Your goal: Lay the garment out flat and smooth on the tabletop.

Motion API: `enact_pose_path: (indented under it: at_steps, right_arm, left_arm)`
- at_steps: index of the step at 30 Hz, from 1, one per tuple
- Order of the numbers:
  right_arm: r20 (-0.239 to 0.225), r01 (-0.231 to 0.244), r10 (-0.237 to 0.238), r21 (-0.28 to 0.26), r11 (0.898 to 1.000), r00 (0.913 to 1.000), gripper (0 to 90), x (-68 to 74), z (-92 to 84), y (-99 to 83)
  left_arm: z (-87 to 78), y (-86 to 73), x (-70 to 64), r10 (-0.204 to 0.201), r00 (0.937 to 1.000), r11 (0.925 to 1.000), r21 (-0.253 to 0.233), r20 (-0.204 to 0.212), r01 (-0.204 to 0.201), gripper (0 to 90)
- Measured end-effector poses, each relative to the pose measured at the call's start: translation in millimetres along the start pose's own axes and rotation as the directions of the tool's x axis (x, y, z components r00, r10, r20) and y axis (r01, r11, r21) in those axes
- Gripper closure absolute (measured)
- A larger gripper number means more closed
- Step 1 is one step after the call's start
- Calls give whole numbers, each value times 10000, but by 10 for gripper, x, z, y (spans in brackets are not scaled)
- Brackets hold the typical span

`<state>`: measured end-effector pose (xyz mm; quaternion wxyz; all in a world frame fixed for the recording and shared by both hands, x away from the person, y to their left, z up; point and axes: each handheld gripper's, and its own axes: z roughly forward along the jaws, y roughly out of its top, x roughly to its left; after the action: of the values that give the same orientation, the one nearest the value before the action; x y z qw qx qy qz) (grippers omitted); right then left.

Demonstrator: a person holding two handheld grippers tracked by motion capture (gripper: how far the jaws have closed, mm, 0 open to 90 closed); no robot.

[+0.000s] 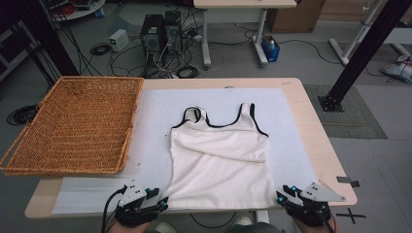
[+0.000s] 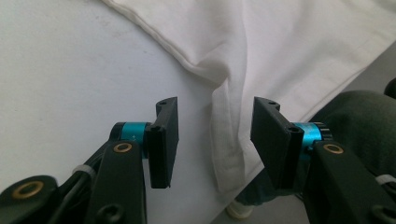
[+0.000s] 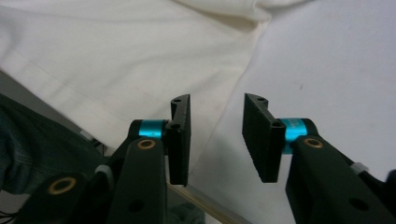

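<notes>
A white tank top (image 1: 218,160) with black trim at neck and armholes lies flat on the white mat (image 1: 155,111), straps toward the far side and hem at the near edge. My left gripper (image 1: 163,201) sits at the hem's left corner. In the left gripper view its jaws (image 2: 217,107) stand apart with a fold of the hem corner (image 2: 226,140) between them, untouched by the pads. My right gripper (image 1: 282,196) is at the hem's right corner. Its jaws (image 3: 218,100) are open over the top's side edge (image 3: 116,51), one pad above cloth, the other above the mat (image 3: 336,56).
A large wicker basket (image 1: 73,126) rests on the table's left side, overhanging the edge. The wooden table rim (image 1: 316,131) borders the mat on the right. The person's trouser leg (image 2: 364,112) shows below the near edge. Computers and cables lie on the floor beyond.
</notes>
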<state>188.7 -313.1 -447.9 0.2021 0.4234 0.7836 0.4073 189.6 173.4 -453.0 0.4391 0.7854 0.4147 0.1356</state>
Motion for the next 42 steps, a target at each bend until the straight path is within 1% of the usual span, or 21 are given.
enact_pose_path:
  at_steps: [2, 3, 4, 5, 6, 7, 9, 12, 16, 18, 20, 21, 22, 23, 25, 26, 28, 31, 34, 38, 42]
  right_arm:
    - [-185, -163, 166, 158, 9997, 9997, 625, 14, 87, -54]
    - [-183, -51, 54, 183, 9998, 9998, 626, 39, 128, -84]
    - [-22, 83, -83, -111, 9999, 10000, 674, 71, 127, -115]
    - [-158, 18, -21, -177, 9998, 9999, 737, 82, 121, -128]
    - [-365, 50, -58, -209, 9998, 9993, 824, 88, 111, -135]
    - [-501, 285, -296, -225, 9993, 9983, 867, 103, 103, -139]
    - [-500, 670, -677, -142, 9976, 9965, 885, 132, 61, -134]
    - [-424, 553, -571, -415, 9976, 9975, 887, 130, -100, -143]
    - [-347, 586, -603, -466, 9972, 9976, 886, 218, -345, -254]
    - [-369, 541, -553, -330, 9980, 9978, 875, 266, -410, -340]
    - [-530, 458, -478, -374, 9982, 9974, 754, 300, -444, -366]
    - [-480, 540, -562, -462, 9975, 9973, 699, 312, -456, -337]
    - [-416, 634, -657, -533, 9966, 9970, 689, 311, -465, -282]
    - [-365, 721, -746, -657, 9952, 9965, 657, 301, -466, -210]
    - [-202, 838, -860, -935, 9921, 9961, 642, 242, -426, -39]
    - [-156, 919, -938, -957, 9912, 9955, 633, 190, -380, 56]
    - [-99, 942, -957, -1045, 9901, 9954, 628, 74, -243, 249]
    - [-163, 775, -798, -1098, 9909, 9967, 611, -106, 9, 539]
    - [-176, 903, -932, -1223, 9884, 9955, 609, -254, 259, 796]
    - [-249, 866, -901, -1161, 9895, 9956, 605, -408, 544, 1003]
    - [-239, 793, -829, -1248, 9890, 9963, 604, -529, 720, 1121]
  left_arm:
    - [59, -15, -26, 90, 9999, 9999, 82, -84, -89, 518]
    - [56, -20, -49, 230, 9989, 9997, 41, -415, -228, 539]
    - [44, -16, -47, 361, 9987, 9993, 137, -356, -356, 663]
    - [47, -9, -28, 106, 9998, 9998, 164, 191, -110, 820]
    - [48, -3, -26, 184, 9992, 9997, 155, 343, -189, 842]
    - [43, 3, -37, 278, 9990, 9994, 187, 344, -284, 854]
    - [-6, 5, -56, 408, 9983, 9991, -120, 410, -403, 859]
    - [-129, -39, -121, 462, 9977, 9981, -432, 490, -441, 860]
    - [-285, -220, -290, 641, 9963, 9969, -489, 570, -613, 859]
    - [-321, -305, -358, 718, 9956, 9962, -542, 602, -685, 834]
    - [-331, -314, -382, 604, 9978, 9968, -545, 269, -589, 623]
    - [-336, -293, -372, 561, 9983, 9965, -634, 180, -548, 533]
    - [-335, -259, -358, 562, 9984, 9952, -804, 26, -558, 494]
    - [-326, -210, -334, 574, 9983, 9939, -931, -128, -583, 464]
    - [-269, -79, -251, 517, 9981, 9923, -1107, -341, -552, 404]
    - [-226, -1, -200, 490, 9979, 9919, -1149, -418, -535, 403]
    - [-116, 175, -77, 474, 9980, 9910, -1235, -429, -524, 390]
    - [78, 463, 111, 554, 9974, 9922, -1096, -461, -602, 388]
    - [268, 757, 286, 689, 9963, 9912, -1096, -509, -741, 388]
    - [509, 1136, 466, 843, 9959, 9875, -1305, -334, -880, 388]
    - [812, 1451, 573, 1055, 9944, 9871, -1204, -91, -1059, 391]
